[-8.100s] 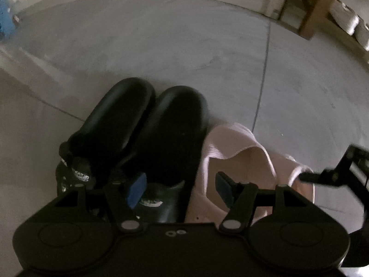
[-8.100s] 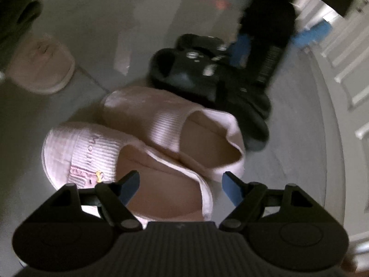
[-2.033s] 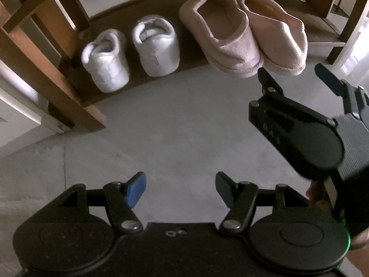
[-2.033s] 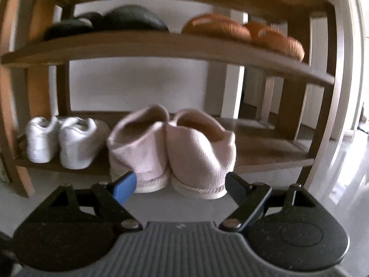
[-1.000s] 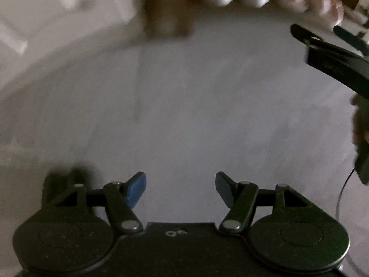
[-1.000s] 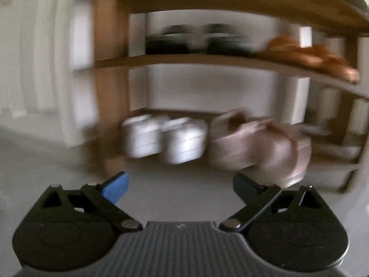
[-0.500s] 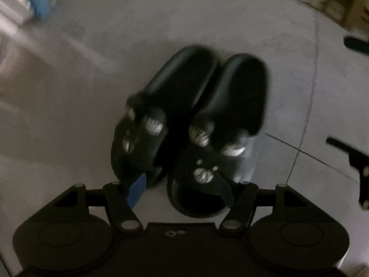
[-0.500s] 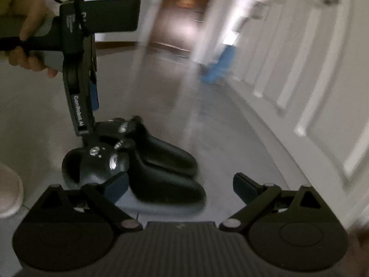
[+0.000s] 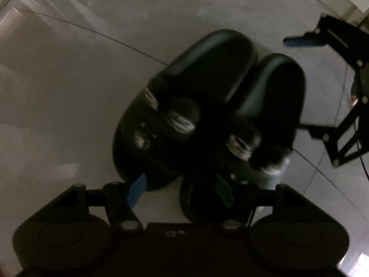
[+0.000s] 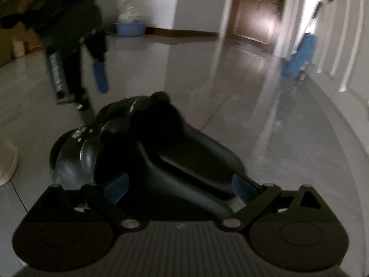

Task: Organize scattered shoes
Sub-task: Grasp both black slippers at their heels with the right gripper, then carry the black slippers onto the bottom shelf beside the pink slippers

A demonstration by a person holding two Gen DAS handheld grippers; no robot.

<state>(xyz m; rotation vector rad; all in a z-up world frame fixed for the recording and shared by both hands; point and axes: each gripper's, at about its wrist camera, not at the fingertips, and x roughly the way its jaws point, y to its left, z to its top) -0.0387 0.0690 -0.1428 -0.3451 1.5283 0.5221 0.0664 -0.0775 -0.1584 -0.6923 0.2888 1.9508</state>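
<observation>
Two black slide sandals point(image 9: 207, 106) lie side by side on the grey floor, with white logos on their straps. My left gripper point(image 9: 180, 192) points straight down over their near ends, open, its blue pads touching neither sandal. In the right wrist view the same sandals point(image 10: 161, 152) fill the middle. My right gripper point(image 10: 178, 188) is low and open, and the nearer sandal's end lies between its blue pads without being pinched. The right gripper's fingers point(image 9: 304, 41) show at the right of the left wrist view. The left gripper's fingers point(image 10: 100, 75) hang above the sandals.
A pink slipper point(image 10: 7, 164) lies at the left edge of the right wrist view. A blue basin point(image 10: 131, 27) stands by the far wall. A blue object point(image 10: 299, 55) leans near white doors on the right. Grey tiled floor point(image 9: 80, 80) surrounds the sandals.
Both grippers have swung away from the shoe rack to the black sandals. Since half a second ago the sandals have grown larger in both views, and the left view has rolled.
</observation>
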